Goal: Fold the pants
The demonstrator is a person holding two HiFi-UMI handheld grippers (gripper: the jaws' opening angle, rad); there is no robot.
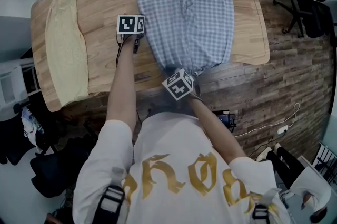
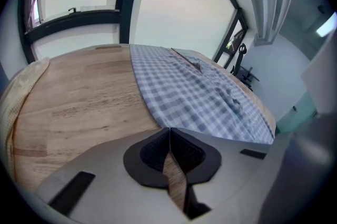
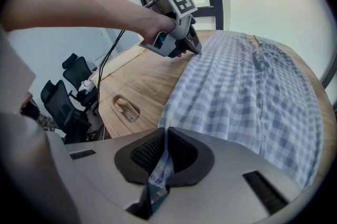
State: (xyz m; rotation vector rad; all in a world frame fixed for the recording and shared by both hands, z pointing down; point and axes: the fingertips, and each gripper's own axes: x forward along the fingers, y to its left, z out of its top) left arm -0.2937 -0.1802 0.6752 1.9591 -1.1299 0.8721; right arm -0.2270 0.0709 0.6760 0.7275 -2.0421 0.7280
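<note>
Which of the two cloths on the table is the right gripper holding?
The blue-checked pants: the right gripper pinches their fabric between its fingers. The plain yellow cloth lies apart, far left.

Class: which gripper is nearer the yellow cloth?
Left. The left gripper lies between the yellow cloth and the pants; the right gripper is farther off, at the pants' near end.

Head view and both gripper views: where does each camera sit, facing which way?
Head view: on the person's head, looking steeply down at the checked pants on the table; both forearms and shirt show.
Left gripper view: on the left gripper, looking along its shut jaws across the table toward windows.
Right gripper view: on the right gripper, jaws pinching the pants' edge; the person's left hand shows.
Head and right gripper views share the left gripper; all share the pants.
</note>
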